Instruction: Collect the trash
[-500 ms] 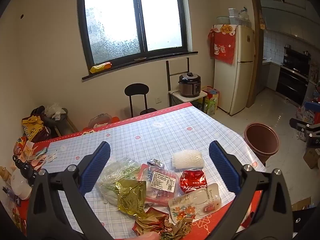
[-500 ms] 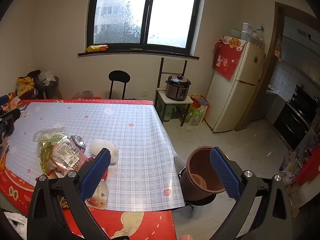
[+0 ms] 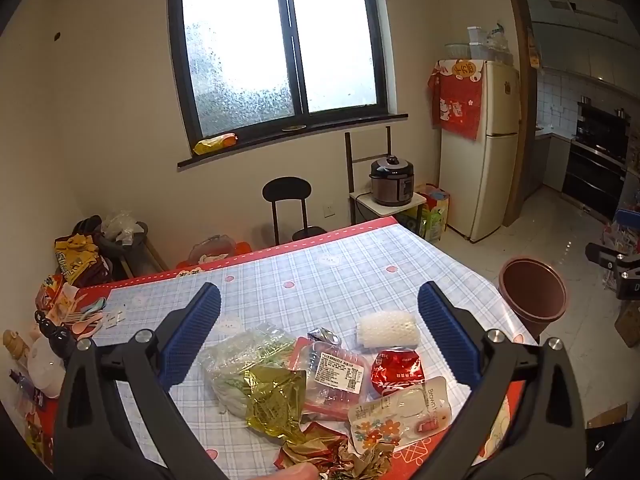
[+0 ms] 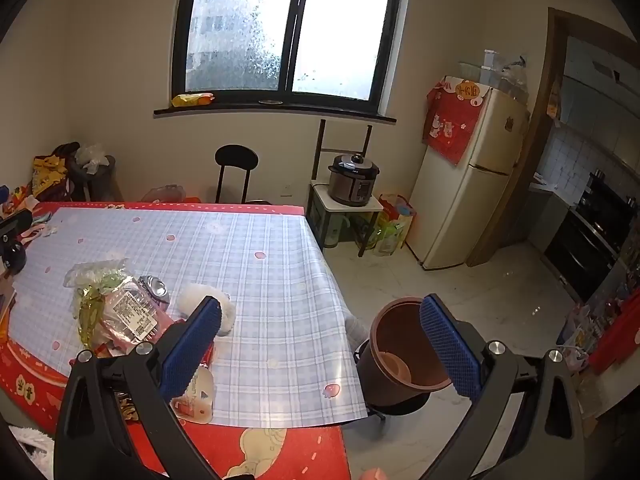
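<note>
A pile of trash lies on the checked table near its front edge: a clear plastic bag, a gold foil wrapper, a labelled pink tray pack, a red wrapper, a white foam net and a flowered pouch. My left gripper is open and empty above the pile. My right gripper is open and empty over the table's right edge. The brown trash bin stands on the floor beside the table; it also shows in the left wrist view.
Spoons and small bottles crowd the table's left end. A black chair stands behind the table. A rice cooker on a small stand and a fridge are at the right. The pile also shows in the right wrist view.
</note>
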